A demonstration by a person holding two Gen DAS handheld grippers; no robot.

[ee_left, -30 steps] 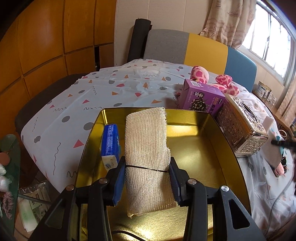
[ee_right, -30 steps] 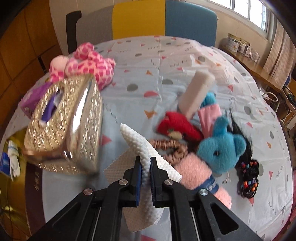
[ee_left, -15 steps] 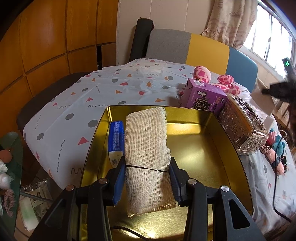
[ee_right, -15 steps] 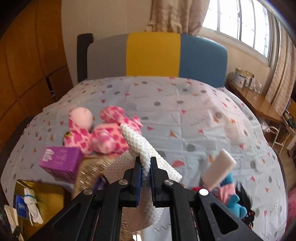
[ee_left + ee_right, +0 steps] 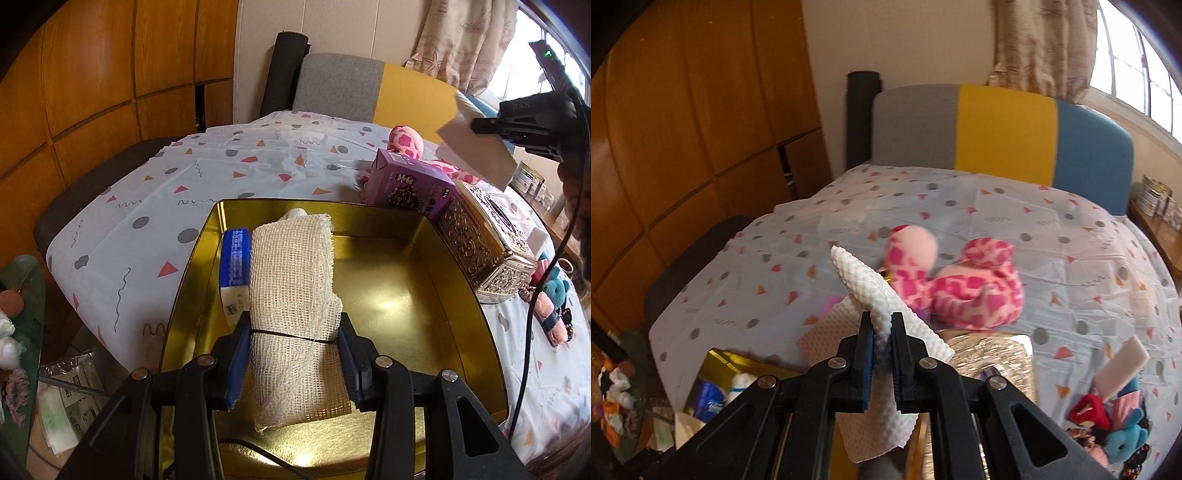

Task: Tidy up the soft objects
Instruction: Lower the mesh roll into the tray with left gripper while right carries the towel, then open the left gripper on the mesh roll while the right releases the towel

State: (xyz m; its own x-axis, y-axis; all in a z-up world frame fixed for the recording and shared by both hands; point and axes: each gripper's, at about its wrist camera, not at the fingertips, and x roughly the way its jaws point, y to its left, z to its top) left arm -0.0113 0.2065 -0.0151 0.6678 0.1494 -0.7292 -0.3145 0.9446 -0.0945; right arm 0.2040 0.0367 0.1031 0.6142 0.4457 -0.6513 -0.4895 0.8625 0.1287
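Note:
My left gripper (image 5: 293, 332) is shut on a rolled cream mesh cloth (image 5: 291, 273) tied with a thin dark band. It holds the roll just above the floor of a gold tin (image 5: 391, 306). A blue packet (image 5: 235, 258) stands in the tin against its left wall. My right gripper (image 5: 882, 325) is shut on a white waffle-textured cloth (image 5: 864, 280) that hangs folded over the jaws. It is up in the air above a silver tissue box (image 5: 990, 354). The left wrist view shows that gripper (image 5: 480, 127) at upper right with the white cloth (image 5: 476, 151).
A purple box (image 5: 410, 184) and the silver tissue box (image 5: 487, 243) stand along the tin's right side. A pink spotted plush (image 5: 975, 291) lies behind them. A blue plush (image 5: 1123, 435), a white foam block (image 5: 1123, 363) and other soft items are piled at right.
My right gripper has risen and swung left with the white cloth, from over the pile of soft toys to above the tissue box. The left gripper and its roll have stayed put.

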